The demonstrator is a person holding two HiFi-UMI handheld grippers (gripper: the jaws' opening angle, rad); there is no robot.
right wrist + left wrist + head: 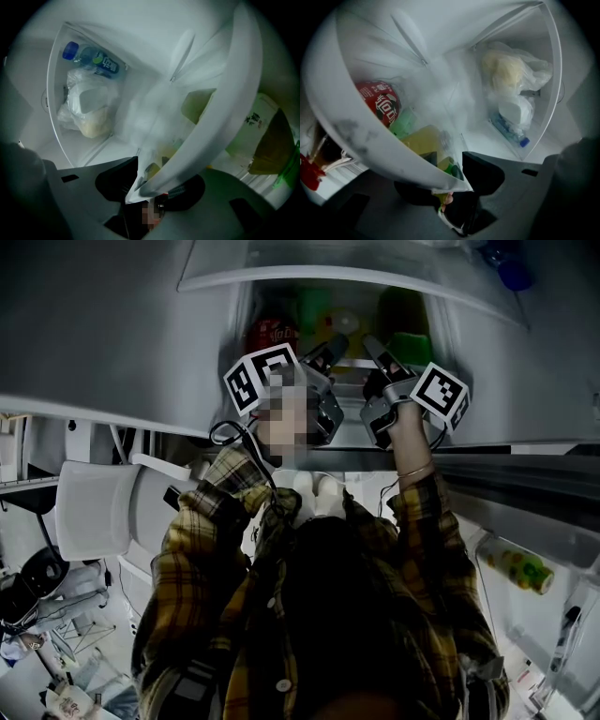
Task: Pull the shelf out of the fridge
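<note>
Both grippers are raised into the open fridge [112, 324], seen from the head view with the left gripper [333, 345] and right gripper [375, 348] close together at the compartment mouth.

Left gripper [450, 183]: jaws closed onto the shelf [356, 136], with its white front rim passing between them and one jaw on either side. Right gripper [151, 185]: the same condition, jaws clamped on the white rim of the shelf [220, 126]. The two grips sit near each other on that rim.

The shelf is inside the fridge compartment, with its translucent panel running back from the rim toward the rear wall.

Contents seen through and around the shelf:
- A red packet [379, 103], a green item [405, 123] and a yellow item [423, 140] lie behind the rim.
- A clear plastic bag [511, 70] holding pale contents sits at the far side wall.
- A bottle with a blue cap [512, 133] lies next to the bag.

The person's plaid sleeves [202, 549] extend up toward both grippers.
</note>
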